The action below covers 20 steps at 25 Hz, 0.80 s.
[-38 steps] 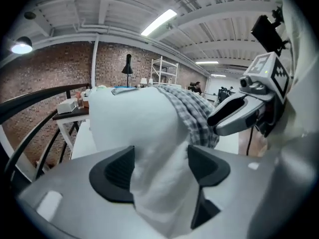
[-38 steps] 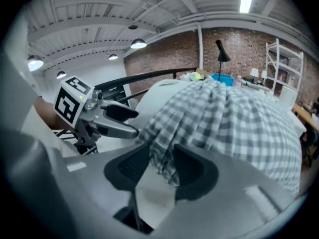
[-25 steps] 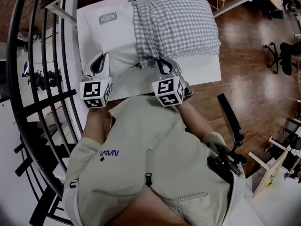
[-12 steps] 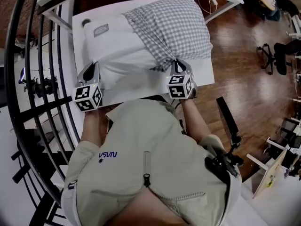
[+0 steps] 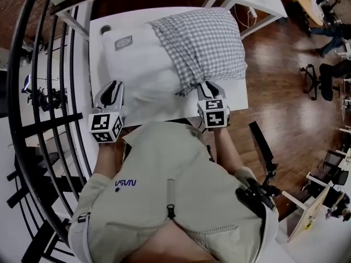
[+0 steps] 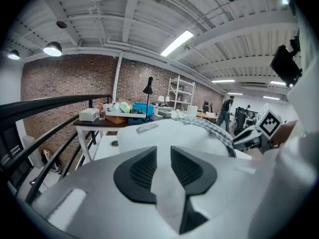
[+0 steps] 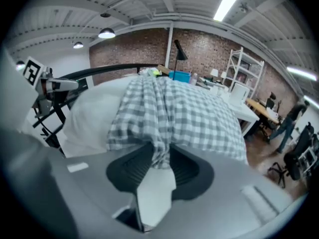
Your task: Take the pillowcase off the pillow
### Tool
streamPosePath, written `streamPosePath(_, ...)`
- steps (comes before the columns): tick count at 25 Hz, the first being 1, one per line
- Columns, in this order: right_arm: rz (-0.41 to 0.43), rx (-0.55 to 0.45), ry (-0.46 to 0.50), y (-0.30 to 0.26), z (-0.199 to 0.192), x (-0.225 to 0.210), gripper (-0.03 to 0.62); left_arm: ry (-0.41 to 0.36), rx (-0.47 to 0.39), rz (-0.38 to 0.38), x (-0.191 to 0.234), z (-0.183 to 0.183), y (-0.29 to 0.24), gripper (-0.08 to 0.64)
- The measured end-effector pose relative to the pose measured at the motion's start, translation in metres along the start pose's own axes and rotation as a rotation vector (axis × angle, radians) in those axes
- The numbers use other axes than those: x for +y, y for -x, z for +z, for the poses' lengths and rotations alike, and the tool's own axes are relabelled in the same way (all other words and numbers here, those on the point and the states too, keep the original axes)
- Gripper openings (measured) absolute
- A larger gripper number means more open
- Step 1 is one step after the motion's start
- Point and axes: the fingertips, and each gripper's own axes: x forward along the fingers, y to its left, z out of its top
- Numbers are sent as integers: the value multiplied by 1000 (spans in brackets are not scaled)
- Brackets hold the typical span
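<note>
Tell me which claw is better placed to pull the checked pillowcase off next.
Right. The right claw has the bunched pillowcase edge between its jaws, which have just been opening. The left claw, jaws also just opening, holds nothing and faces bare white pillow.

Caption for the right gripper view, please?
Checked pillowcase bunched between the right tongs, whose jaws have just been opening; bare white pillow at left.
</note>
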Motion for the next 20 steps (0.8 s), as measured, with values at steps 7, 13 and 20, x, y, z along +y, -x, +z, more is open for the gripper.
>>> streamPosePath(7, 60, -183, -24, 34, 59, 10, 117, -64, -81, -25, 0, 54, -26, 148)
streamPosePath(13, 106, -288, -2, 20, 108, 26, 117, -146, -57, -108, -4, 77, -84, 220)
streamPosePath(20, 164, -373, 80, -3, 174, 47, 115, -172, 99, -163, -6, 61, -172, 372)
